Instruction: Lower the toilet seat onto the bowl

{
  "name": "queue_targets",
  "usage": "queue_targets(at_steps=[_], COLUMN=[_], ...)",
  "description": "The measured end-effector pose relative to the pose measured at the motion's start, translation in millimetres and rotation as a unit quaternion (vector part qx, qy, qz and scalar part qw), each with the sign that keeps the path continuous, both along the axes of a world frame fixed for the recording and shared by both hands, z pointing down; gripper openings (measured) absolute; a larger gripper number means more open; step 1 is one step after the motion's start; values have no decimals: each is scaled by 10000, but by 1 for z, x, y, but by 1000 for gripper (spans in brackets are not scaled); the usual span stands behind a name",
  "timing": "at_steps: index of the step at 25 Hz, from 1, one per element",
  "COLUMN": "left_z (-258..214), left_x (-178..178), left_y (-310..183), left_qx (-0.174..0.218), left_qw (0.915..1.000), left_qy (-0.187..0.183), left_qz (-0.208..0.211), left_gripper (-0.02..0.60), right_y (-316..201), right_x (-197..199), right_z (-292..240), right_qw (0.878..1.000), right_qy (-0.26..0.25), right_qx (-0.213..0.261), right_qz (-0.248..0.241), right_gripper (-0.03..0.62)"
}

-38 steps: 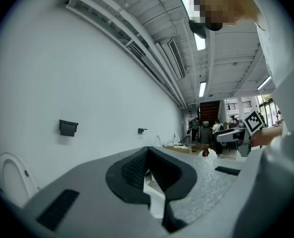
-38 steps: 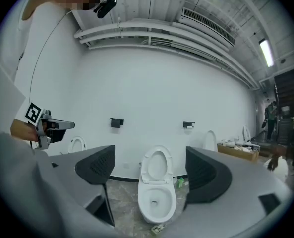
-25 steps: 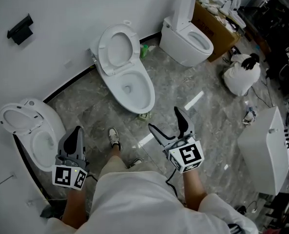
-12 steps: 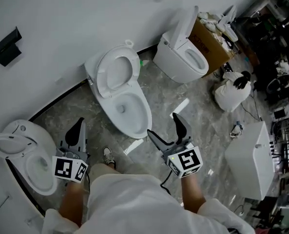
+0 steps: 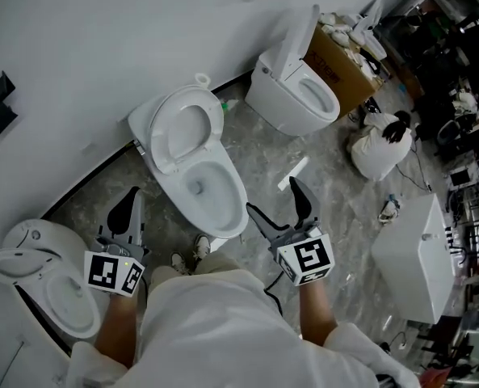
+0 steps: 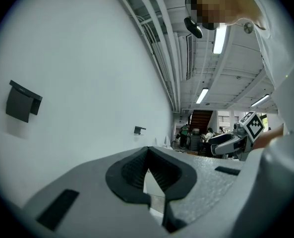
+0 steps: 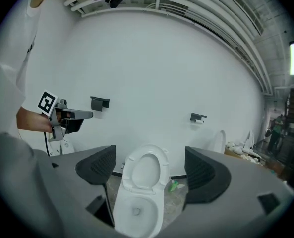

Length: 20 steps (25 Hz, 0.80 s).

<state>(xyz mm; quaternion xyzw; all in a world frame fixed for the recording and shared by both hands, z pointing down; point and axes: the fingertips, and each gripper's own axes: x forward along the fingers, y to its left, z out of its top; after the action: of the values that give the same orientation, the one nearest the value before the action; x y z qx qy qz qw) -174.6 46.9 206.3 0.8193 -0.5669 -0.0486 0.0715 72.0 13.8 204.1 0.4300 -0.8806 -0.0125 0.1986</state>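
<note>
Ahead of my right tongs (image 5: 273,197), framed between their 2 spread jaws with nothing gripped, stands the white bowl (image 5: 241,204) on the grey marble floor (image 5: 263,156). Its toilet seat (image 5: 158,136) is raised, tilted back toward the white wall (image 5: 102,47) on the far side of the bowl, well apart from both tongs. My left tongs (image 5: 131,202) are pressed together on nothing, pointing at that wall. Just left of them sits a 2nd toilet (image 5: 37,281); a 3rd toilet (image 5: 292,95) stands beyond the right tongs.
</note>
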Motion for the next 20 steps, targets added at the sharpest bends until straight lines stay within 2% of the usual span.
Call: queue_targets(at_steps=[3,6,11,16,20], left_z=[-4,-2,10,23,35], left_x=[-7,-13,-19,-15,-22], left_y=[-11,-17,-31,-38,-36], left_qx=[-30,-118,-343,-545,-761], left_qw=[9998,9993,9972,9951,9915], left_qy=[-20,-208,-218,-184,-221], left_qz=[-175,-282,-633,-806,-1035], left_gripper=[-6,-6,-6,-6,-6], right_y=[-34,-69,-117,-158,-193], right_x=[-5,-21,-50,-86,-118], right_z=[6,12,34,73,111], right_qw=[9996,9986,9941,9809,9636], right_qy=[213,284,427,869,1441], right_qx=[85,196,110,-61,-26], right_qz=[-148,-393,-993,-1740,-2253], right_gripper=[405,405,405,405,405])
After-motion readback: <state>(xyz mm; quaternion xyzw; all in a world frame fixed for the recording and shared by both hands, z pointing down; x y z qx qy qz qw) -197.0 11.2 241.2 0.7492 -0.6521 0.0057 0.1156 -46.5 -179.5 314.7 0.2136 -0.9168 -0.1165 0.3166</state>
